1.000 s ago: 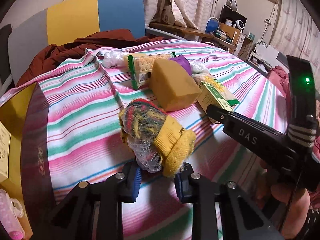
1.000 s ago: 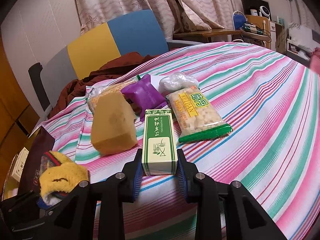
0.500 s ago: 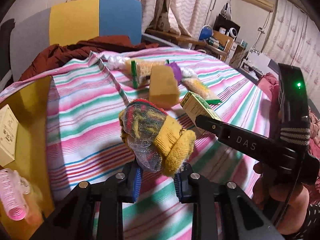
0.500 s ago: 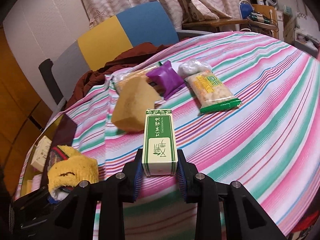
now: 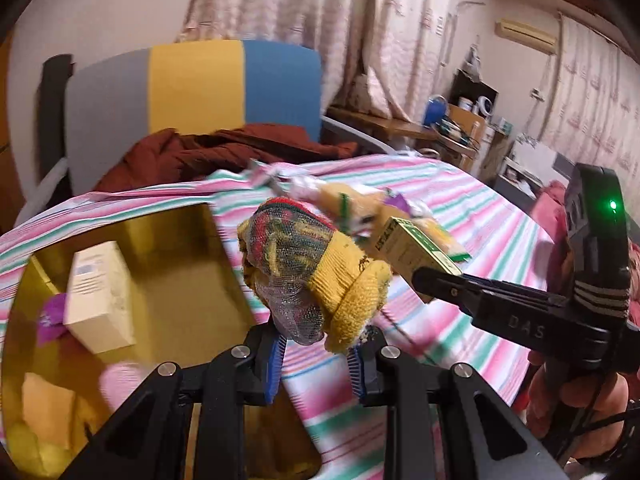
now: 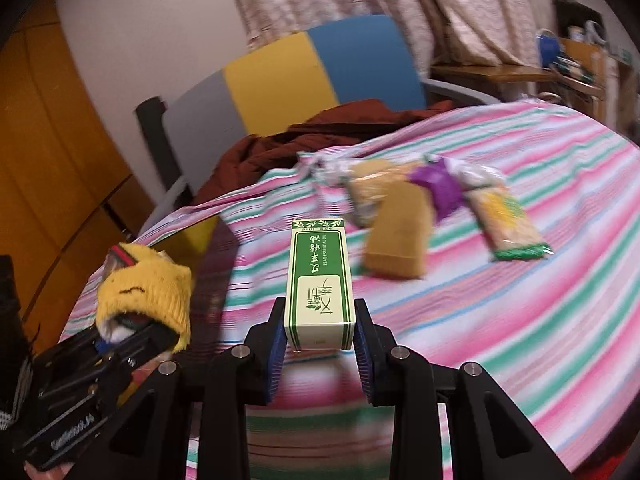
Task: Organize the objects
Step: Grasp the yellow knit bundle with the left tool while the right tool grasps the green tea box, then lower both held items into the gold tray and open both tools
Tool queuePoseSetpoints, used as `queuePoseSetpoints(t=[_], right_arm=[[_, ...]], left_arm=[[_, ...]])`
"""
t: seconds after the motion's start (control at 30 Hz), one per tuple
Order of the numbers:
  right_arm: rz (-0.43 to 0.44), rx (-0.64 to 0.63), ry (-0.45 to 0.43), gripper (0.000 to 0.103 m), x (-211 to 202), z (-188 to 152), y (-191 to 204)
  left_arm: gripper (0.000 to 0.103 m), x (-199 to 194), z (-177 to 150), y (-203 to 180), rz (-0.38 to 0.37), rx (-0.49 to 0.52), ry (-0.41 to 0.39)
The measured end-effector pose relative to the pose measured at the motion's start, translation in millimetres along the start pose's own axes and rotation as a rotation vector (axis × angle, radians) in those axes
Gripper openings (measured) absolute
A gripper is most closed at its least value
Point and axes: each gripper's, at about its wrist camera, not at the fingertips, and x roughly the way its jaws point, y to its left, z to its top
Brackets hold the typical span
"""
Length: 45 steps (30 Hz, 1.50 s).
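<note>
Yellow knit sock bundle (image 5: pixel 316 276), netted and streaked red and green, hangs clamped in the left claw (image 5: pixel 318 354) above the striped bedspread (image 5: pixel 492 216). Green-and-white carton (image 6: pixel 320 280) points lengthwise away, pinched at its near end by the right claw (image 6: pixel 320 344). Far right on the bedspread lie a tan sponge block (image 6: pixel 398 238), a purple packet (image 6: pixel 438 186) and a green-edged snack pack (image 6: pixel 508 226), all blurred.

Two grippers (image 5: pixel 318 354) (image 6: pixel 320 336) were raised over one striped cloth (image 6: pixel 540 300); one knitted bundle (image 5: pixel 316 272); one green carton (image 6: pixel 320 280); one sponge (image 6: pixel 400 236); two cracker packets (image 6: pixel 508 224) (image 6: pixel 362 192); one purple pouch (image 6: pixel 438 184).
</note>
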Motion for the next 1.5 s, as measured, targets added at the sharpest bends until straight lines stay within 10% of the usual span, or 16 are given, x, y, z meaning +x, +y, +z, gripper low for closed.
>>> queuePoseSetpoints(t=[0.33, 0.7, 0.87, 1.03, 1.3, 1.5], right_arm=[[0.141, -0.16, 0.055, 0.031, 36, 21, 88], [0.157, -0.202, 0.176, 0.031, 104, 39, 153], [0.163, -0.126, 0.219, 0.058, 132, 44, 163], [0.184, -0.096, 0.206, 0.069, 123, 40, 162], [0.212, -0.076, 0.179, 0.076, 99, 33, 153], [0.221, -0.071, 0.17, 0.076, 92, 29, 150]], left_arm=[[0.027, -24, 22, 93, 0.13, -0.107, -0.033], [0.027, 8, 33, 198, 0.188, -0.252, 0.114], [0.048, 41, 32, 223, 0.23, -0.254, 0.239], [0.075, 24, 36, 239, 0.285, -0.326, 0.167], [0.08, -21, 43, 255, 0.333, -0.493, -0.01], [0.08, -37, 42, 234, 0.397, -0.429, -0.033]])
